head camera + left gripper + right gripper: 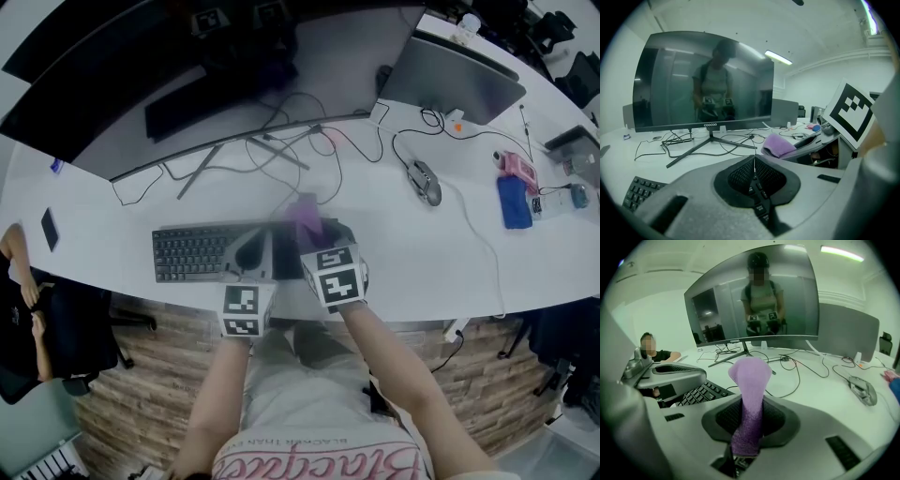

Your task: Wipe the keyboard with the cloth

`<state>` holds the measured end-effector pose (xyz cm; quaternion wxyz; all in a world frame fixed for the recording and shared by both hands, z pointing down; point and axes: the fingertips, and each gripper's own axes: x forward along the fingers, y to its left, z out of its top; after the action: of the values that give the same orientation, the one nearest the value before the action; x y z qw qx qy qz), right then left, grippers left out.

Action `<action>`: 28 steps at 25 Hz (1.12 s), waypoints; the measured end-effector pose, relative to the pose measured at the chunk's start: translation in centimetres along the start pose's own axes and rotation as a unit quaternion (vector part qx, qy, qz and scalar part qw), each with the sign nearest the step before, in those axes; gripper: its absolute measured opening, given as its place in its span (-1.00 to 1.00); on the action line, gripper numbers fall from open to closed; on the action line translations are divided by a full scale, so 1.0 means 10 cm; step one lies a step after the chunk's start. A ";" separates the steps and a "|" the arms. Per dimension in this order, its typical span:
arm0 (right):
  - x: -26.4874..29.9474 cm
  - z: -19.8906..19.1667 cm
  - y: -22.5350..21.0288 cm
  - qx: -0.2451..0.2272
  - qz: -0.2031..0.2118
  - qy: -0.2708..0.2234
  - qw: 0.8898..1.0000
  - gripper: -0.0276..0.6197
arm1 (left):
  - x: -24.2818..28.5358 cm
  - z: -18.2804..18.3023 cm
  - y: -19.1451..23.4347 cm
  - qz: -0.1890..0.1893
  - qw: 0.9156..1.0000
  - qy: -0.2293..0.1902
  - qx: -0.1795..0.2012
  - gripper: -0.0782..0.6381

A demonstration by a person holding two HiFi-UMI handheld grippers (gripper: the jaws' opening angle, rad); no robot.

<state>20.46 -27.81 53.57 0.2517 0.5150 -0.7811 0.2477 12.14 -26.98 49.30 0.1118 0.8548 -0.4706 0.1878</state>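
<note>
Both tongs sit over the keyboard on the white desk. My right gripper pinches the purple cloth, bunched above the right-end keys. My left gripper is just beside it, jaws pressed together with nothing between them.

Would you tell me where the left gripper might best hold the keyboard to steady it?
Probably the keyboard's bare left end, coming in from the left: it lies flat and thin, and the right gripper with the cloth covers its right part.
</note>
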 end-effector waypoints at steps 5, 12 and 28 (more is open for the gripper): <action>-0.09 -0.04 -0.20 0.001 -0.010 -0.002 1.000 -0.66 | 0.05 0.02 -0.12 -0.004 1.000 0.000 0.002 -0.76; -0.22 -0.11 -0.46 -0.003 -0.031 -0.002 1.000 -0.66 | 0.04 0.07 -0.24 -0.011 1.000 0.000 0.016 -0.76; -0.89 -0.10 -0.66 0.008 -0.090 -0.023 0.996 -0.65 | -0.31 0.25 -0.21 -0.025 0.999 -0.023 0.025 -0.76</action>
<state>29.80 -23.38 49.43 0.2513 0.5905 -0.7352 0.2184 12.97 -24.43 45.67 0.0840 0.8729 -0.4467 0.1771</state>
